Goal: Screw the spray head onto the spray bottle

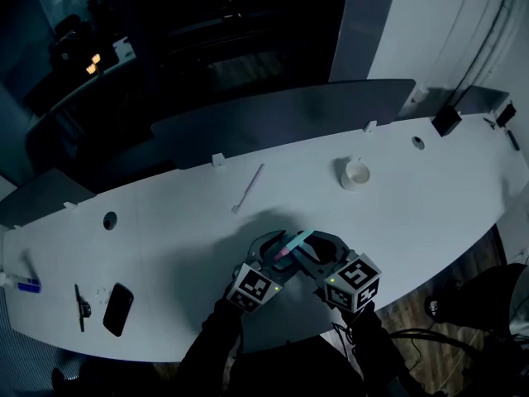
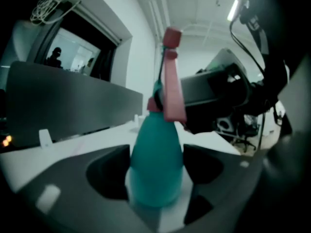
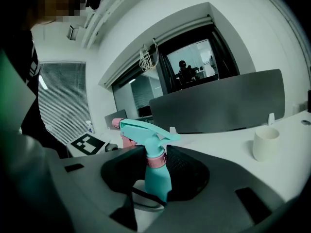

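Left gripper and right gripper met at lower centre of head view, sharing spray bottle above table | left gripper view: jaws clamped teal body at centre, bracing it | right gripper view: jaws pinched spray head at pink collar, probably for twisting it tight.

Long white worktop, only a few things lying on it.
From here I see a white cup toward the far right, a thin pale stick near the middle, and a dark phone beside a slim black object at the near left edge.
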The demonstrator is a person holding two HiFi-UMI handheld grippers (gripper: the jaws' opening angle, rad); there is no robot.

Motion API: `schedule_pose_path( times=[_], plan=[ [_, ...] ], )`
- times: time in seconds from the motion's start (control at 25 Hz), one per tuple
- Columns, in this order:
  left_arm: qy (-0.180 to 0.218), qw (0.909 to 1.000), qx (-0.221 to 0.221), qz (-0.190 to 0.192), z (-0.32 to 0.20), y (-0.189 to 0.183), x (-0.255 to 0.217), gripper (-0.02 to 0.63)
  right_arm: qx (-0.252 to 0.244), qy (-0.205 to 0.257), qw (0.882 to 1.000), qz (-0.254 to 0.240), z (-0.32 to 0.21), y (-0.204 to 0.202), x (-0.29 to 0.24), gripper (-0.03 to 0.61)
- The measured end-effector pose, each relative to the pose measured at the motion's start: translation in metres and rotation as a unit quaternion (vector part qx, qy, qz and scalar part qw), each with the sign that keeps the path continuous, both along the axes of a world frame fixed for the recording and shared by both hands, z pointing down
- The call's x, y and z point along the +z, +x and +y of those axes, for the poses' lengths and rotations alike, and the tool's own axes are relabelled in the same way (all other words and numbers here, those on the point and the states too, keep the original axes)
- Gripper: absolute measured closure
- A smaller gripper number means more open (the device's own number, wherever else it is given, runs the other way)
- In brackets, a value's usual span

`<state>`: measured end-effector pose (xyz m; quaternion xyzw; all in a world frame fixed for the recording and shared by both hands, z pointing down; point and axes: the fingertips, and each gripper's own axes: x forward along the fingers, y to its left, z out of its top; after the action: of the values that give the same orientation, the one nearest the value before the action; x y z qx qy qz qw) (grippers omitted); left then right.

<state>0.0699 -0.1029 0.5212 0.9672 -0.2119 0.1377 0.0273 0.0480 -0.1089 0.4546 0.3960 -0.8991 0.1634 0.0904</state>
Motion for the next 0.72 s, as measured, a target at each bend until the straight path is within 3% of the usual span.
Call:
schedule_pose_path(
  times=[0.12,0.2,0.28,0.32,0.4,0.52,0.6,0.64,0.72],
  plan=[
    [0.02,0.9929,-0.116,0.015,-0.005,-0.007,-0.005,0.273,0.041,0.018,0.999,-0.022,0.0,-0.001,-0.001,0.442],
    [0.022,0.9788,-0.203,0.022,-0.006,-0.01,-0.005,0.273,0.071,0.03,0.997,-0.03,0.002,-0.001,0.0,0.442],
    [0.01,0.9673,-0.251,0.037,-0.004,-0.011,-0.005,0.273,0.081,0.039,0.995,-0.032,0.005,0.001,0.001,0.442],
    [0.005,0.9679,-0.248,0.041,-0.002,-0.012,-0.004,0.273,0.078,0.038,0.996,-0.033,0.005,0.001,0.001,0.442],
    [0.006,0.9804,-0.193,0.04,-0.001,-0.014,-0.006,0.272,0.058,0.027,0.997,-0.033,0.004,-0.001,0.0,0.442],
    [0.02,0.9988,-0.044,-0.003,-0.005,-0.012,-0.003,0.192,0.007,0.004,1.0,-0.019,0.0,-0.004,0.001,0.441],
    [0.007,0.9981,0.044,-0.041,-0.004,-0.001,0.002,0.202,-0.015,-0.007,1.0,-0.016,-0.002,-0.005,0.002,0.442],
    [-0.001,0.9968,0.062,-0.05,-0.003,0.002,0.002,0.255,-0.014,-0.008,1.0,-0.017,-0.002,-0.005,0.001,0.441],
    [0.0,0.9985,0.033,-0.042,-0.005,0.003,-0.001,0.26,0.006,0.0,1.0,-0.021,-0.003,-0.004,-0.001,0.442]
  ],
)
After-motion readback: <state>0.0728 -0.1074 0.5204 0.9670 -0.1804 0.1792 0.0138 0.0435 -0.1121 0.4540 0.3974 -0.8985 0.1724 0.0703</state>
